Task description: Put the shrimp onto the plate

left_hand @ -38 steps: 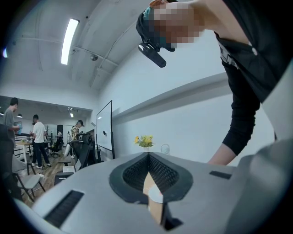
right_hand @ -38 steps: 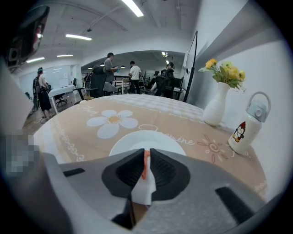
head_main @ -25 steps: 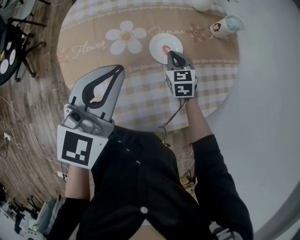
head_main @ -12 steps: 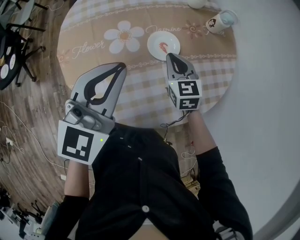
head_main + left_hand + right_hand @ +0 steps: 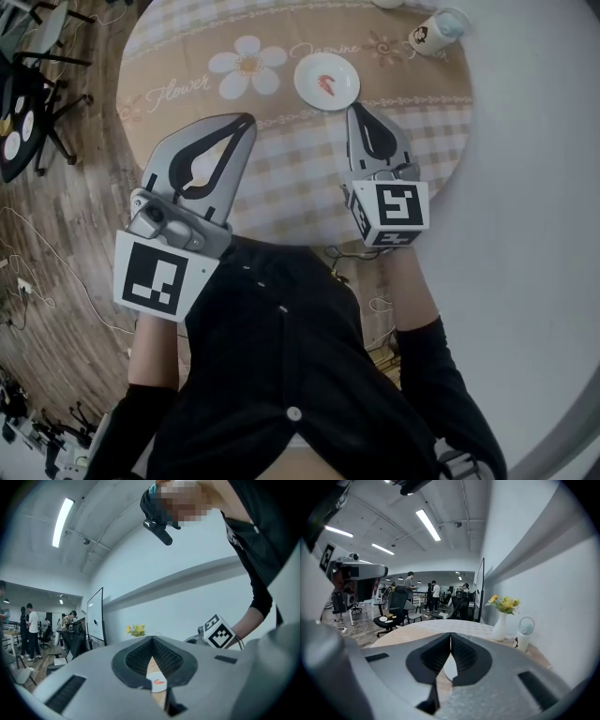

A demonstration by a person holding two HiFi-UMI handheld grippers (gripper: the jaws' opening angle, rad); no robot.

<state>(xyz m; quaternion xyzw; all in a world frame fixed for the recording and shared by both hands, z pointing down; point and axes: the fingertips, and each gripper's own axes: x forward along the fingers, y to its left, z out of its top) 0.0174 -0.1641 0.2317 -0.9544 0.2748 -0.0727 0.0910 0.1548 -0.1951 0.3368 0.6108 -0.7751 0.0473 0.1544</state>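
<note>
Head view: right tongs [image 5: 357,112] have withdrawn, closed and empty like left tongs [image 5: 246,121]; shrimp [image 5: 326,84] lies on plate [image 5: 343,93], upper centre, so the task looks done.

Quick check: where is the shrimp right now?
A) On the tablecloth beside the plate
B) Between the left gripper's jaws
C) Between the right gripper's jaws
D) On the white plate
D: the shrimp lies on the white plate, and the right gripper, short of it, has its jaws together on nothing.
</note>
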